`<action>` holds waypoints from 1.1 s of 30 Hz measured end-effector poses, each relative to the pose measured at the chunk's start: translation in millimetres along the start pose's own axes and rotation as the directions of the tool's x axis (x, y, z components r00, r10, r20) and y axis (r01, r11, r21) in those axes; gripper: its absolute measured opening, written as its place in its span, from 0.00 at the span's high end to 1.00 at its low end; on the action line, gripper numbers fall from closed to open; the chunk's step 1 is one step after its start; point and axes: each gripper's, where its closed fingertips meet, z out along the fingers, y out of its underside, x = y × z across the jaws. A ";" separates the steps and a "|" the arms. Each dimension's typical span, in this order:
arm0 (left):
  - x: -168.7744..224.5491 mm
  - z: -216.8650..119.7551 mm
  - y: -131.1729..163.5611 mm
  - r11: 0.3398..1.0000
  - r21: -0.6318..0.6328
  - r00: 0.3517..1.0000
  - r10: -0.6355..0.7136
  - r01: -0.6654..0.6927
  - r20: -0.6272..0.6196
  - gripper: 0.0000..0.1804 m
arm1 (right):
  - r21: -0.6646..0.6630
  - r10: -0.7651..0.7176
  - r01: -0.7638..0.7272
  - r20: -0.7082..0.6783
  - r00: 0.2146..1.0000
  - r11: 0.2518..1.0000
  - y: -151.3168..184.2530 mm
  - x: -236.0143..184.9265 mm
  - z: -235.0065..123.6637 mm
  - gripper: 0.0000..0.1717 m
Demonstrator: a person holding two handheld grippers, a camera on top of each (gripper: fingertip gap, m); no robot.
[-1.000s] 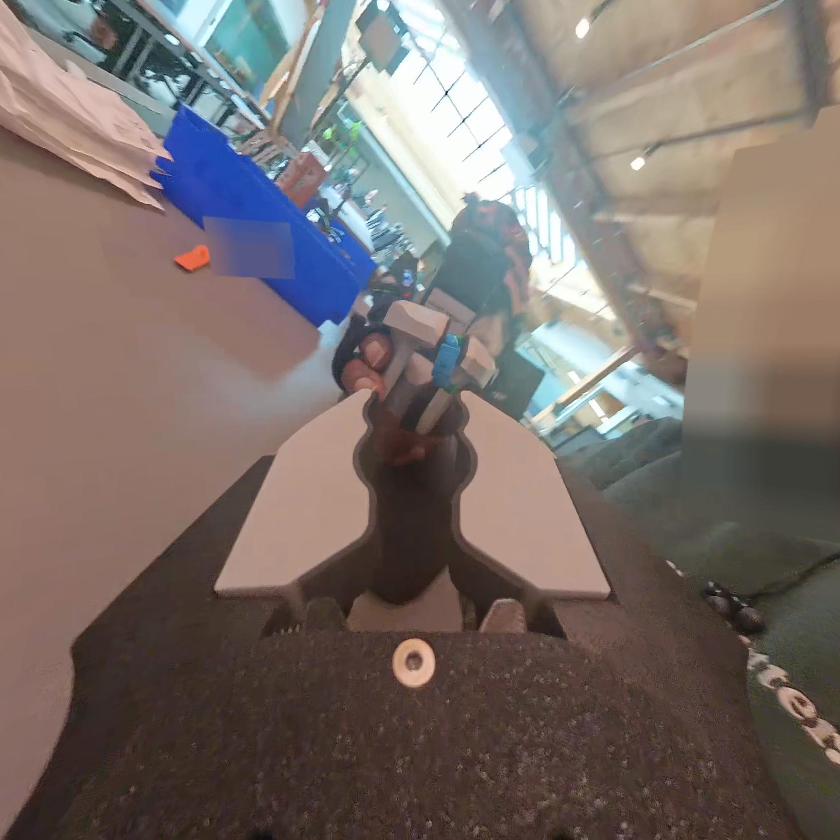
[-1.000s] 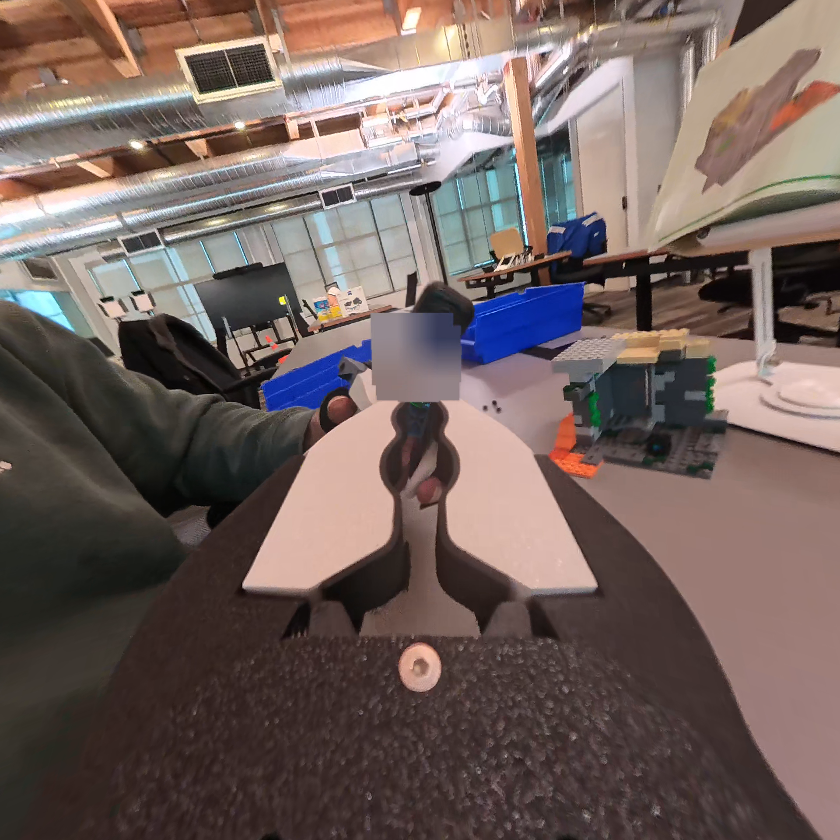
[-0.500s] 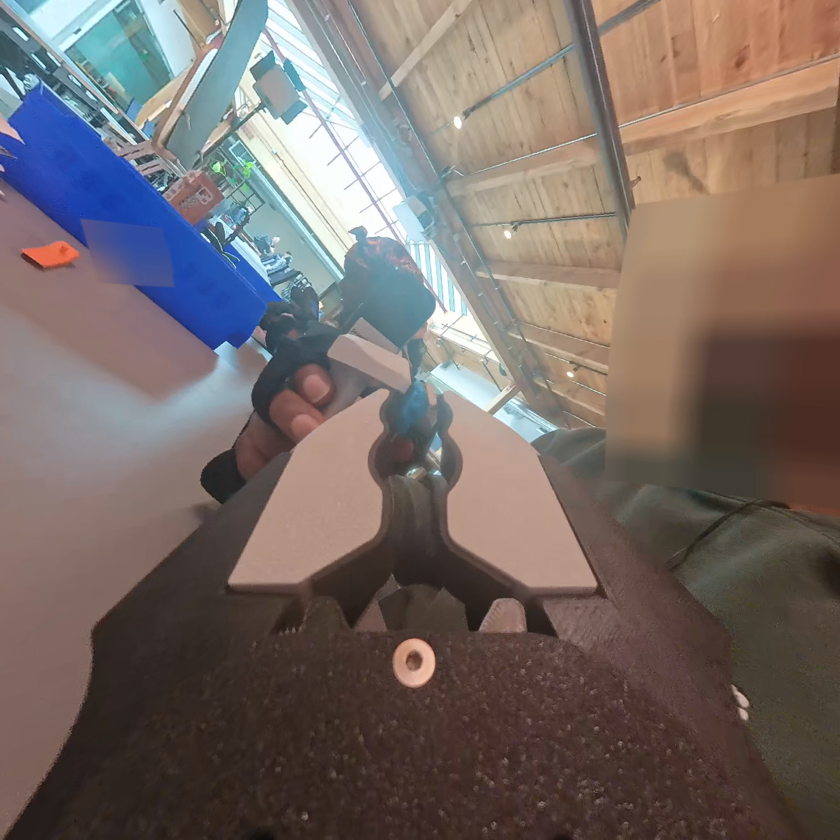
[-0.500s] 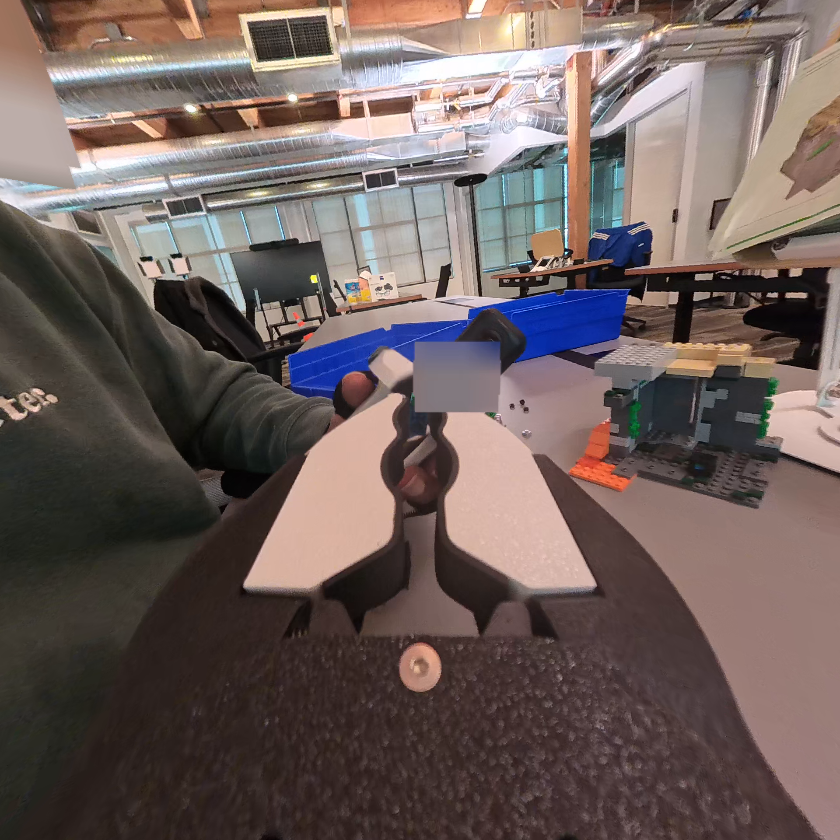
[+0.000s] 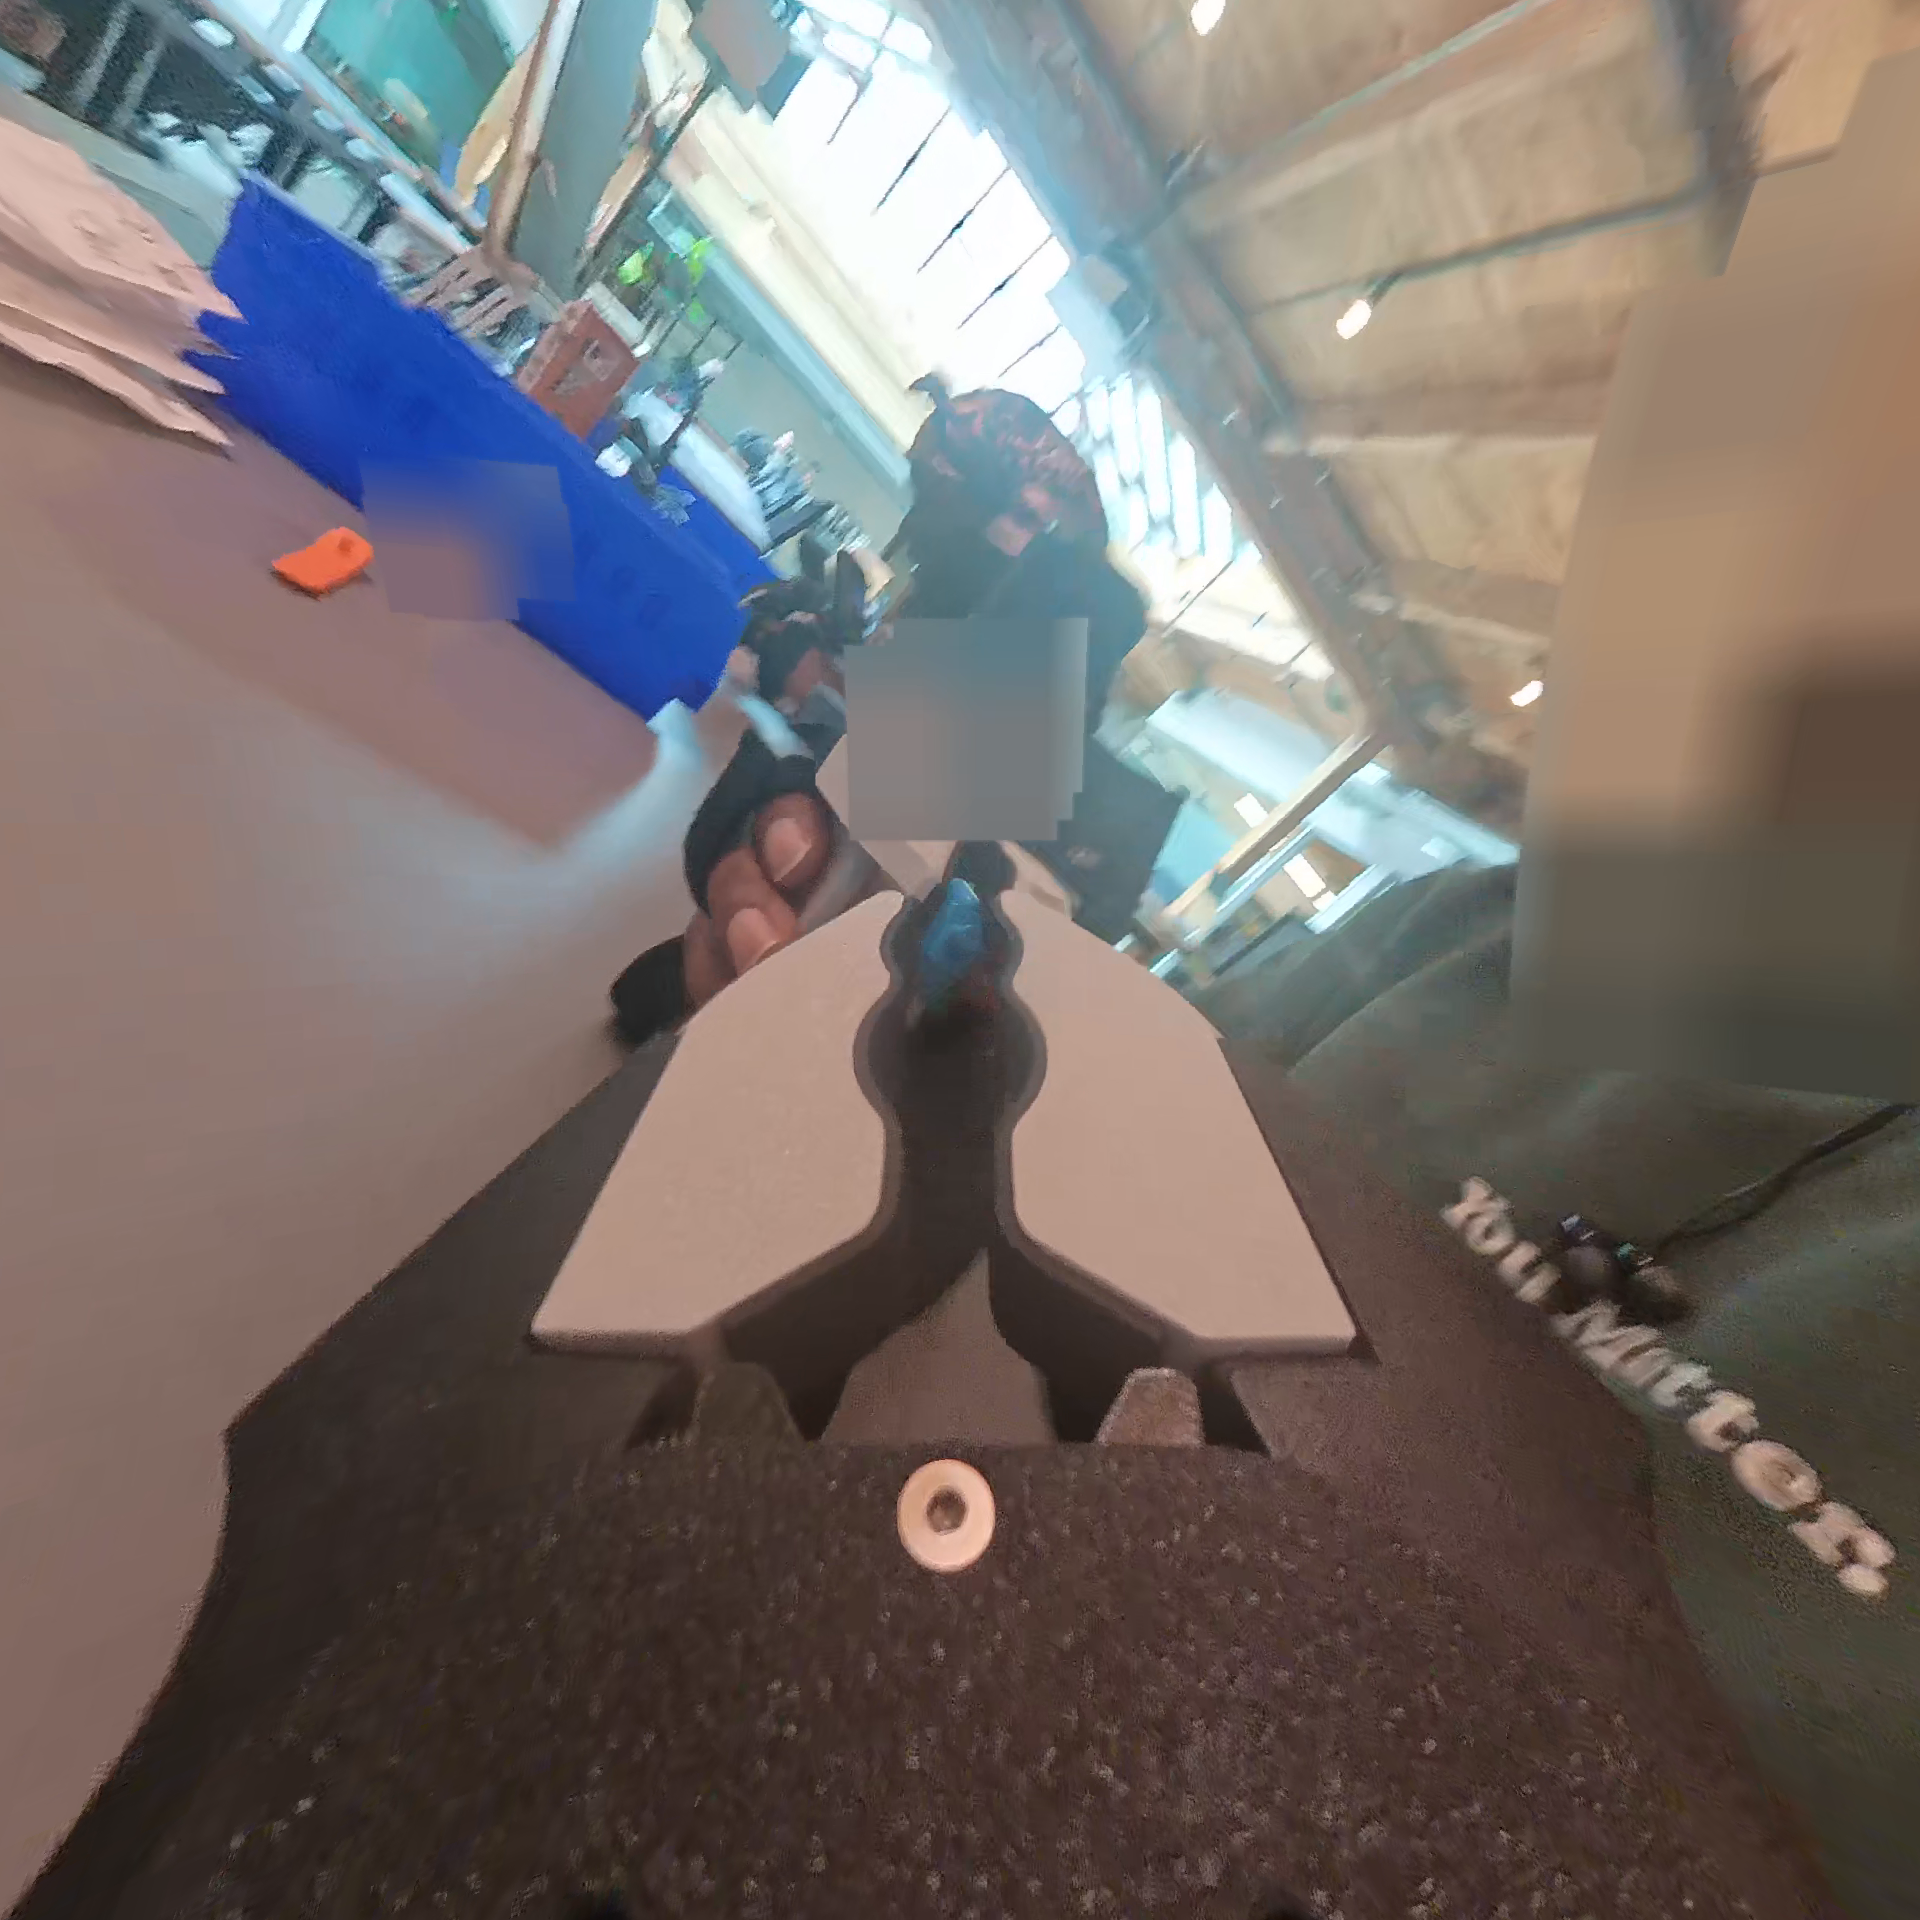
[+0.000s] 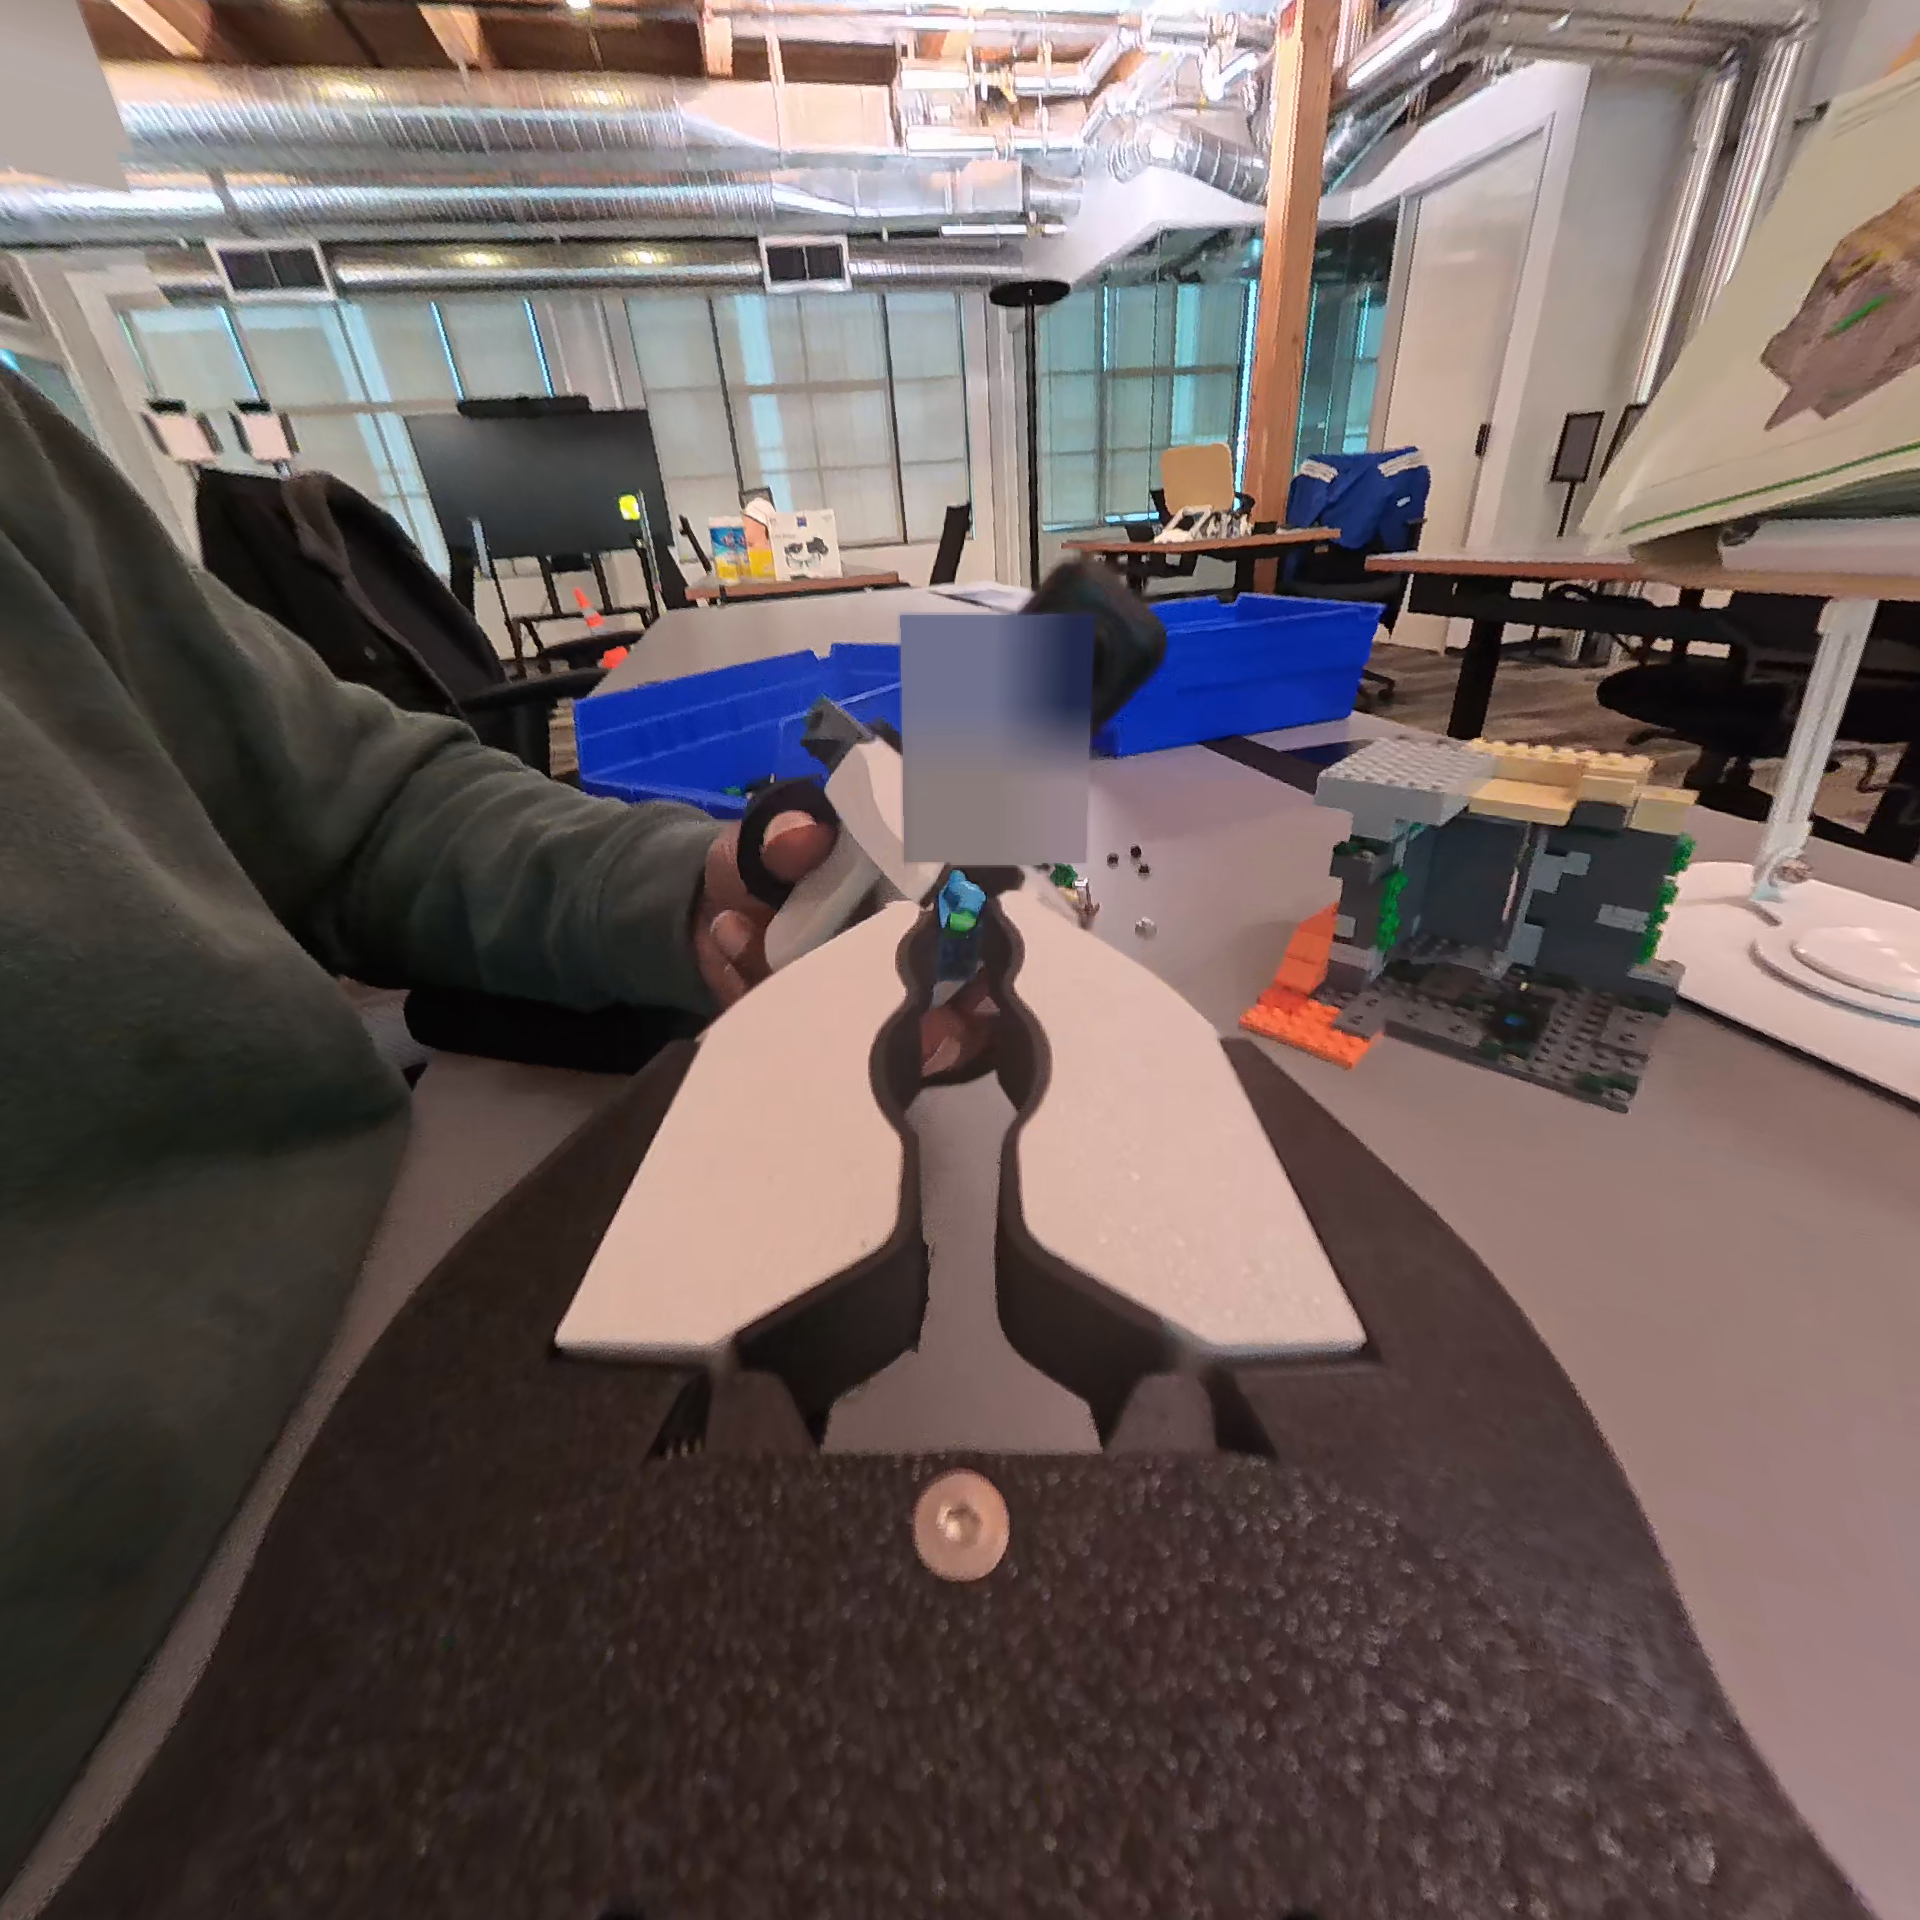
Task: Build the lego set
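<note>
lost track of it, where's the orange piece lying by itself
In the left wrist view, the orange piece lies flat on the grey table, upper left, just left of the blue bin and below the papers.

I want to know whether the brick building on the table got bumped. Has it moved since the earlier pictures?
No. The brick building sits in the same spot on the grey table, as near the blue bin as before; only the camera shifted.

We see the brick building [image 6: 1496, 914] standing on the surface [image 6: 1558, 1247] to the right, the bins [image 6: 1247, 665] behind it, and small loose pieces [image 6: 1127, 860] lying between them.
</note>
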 end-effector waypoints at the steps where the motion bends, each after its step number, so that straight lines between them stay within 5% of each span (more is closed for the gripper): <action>1: -1.8 -1.2 2.2 0.998 -0.034 0.998 0.047 -0.046 0.030 0.94 | -0.018 0.004 -0.004 0.007 1.000 1.000 2.8 -0.8 0.2 0.94; 15: -7.6 -12.5 10.2 0.960 -0.171 0.962 0.244 -0.222 0.122 0.94 | -0.088 0.031 -0.027 0.046 0.998 0.996 12.4 -4.3 -4.2 0.90; 25: -30.6 -19.7 35.6 0.785 -0.456 0.805 0.553 -0.419 0.213 0.95 | -0.309 -0.033 0.040 0.028 0.999 0.950 43.6 0.7 -0.5 0.94; 33: -25.8 -19.6 39.3 0.734 -0.490 0.769 0.614 -0.471 0.180 0.95 | -0.350 -0.062 0.076 0.052 0.997 0.934 51.4 -4.6 -0.7 0.98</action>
